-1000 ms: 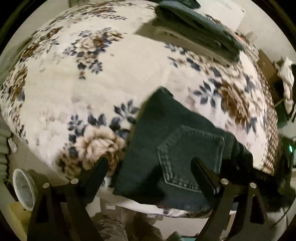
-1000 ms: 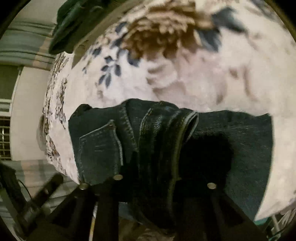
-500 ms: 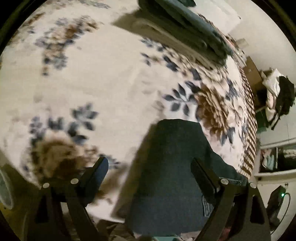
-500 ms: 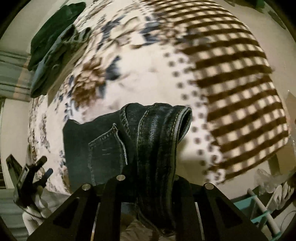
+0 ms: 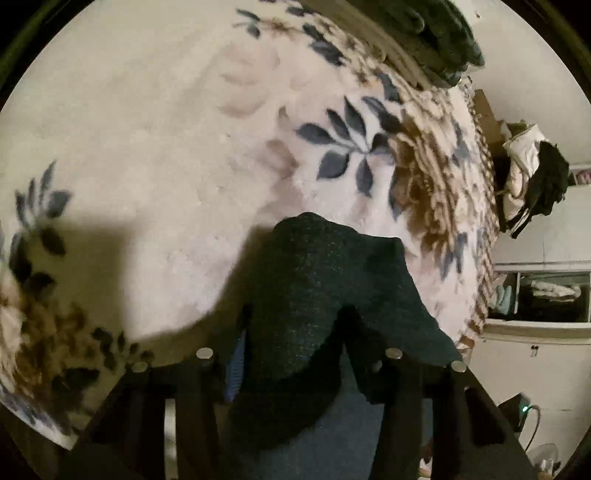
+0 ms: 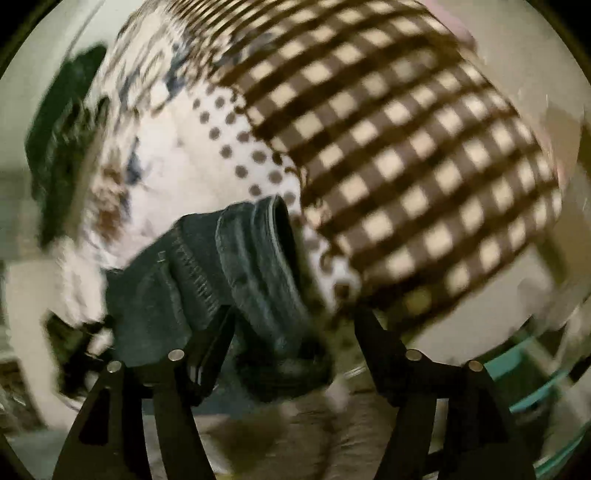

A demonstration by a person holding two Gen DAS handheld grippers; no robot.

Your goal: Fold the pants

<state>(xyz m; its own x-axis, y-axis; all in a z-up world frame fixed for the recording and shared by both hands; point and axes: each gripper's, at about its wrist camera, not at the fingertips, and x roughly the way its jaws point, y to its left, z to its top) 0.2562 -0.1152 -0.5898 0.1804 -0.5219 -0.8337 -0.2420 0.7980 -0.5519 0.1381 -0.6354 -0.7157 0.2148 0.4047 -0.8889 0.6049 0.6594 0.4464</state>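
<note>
The folded dark denim pants (image 5: 325,295) hang over my left gripper (image 5: 299,332), whose fingers are narrowly spaced with the fabric between them, just above the floral blanket. In the blurred right wrist view the pants' waistband (image 6: 255,269) lies by the left finger (image 6: 214,343). My right gripper (image 6: 295,328) stands wide open there, with the denim draped between the fingers, near the bed's edge.
The bed carries a cream floral blanket (image 5: 166,129) with a brown checked border (image 6: 388,147). A stack of folded dark clothes (image 5: 424,33) lies at its far side. A chair with clothes (image 5: 532,177) and a shelf stand to the right.
My left gripper has closed onto the pants and moved forward over the blanket. My right gripper has opened, releasing the waistband, and swung toward the checked border.
</note>
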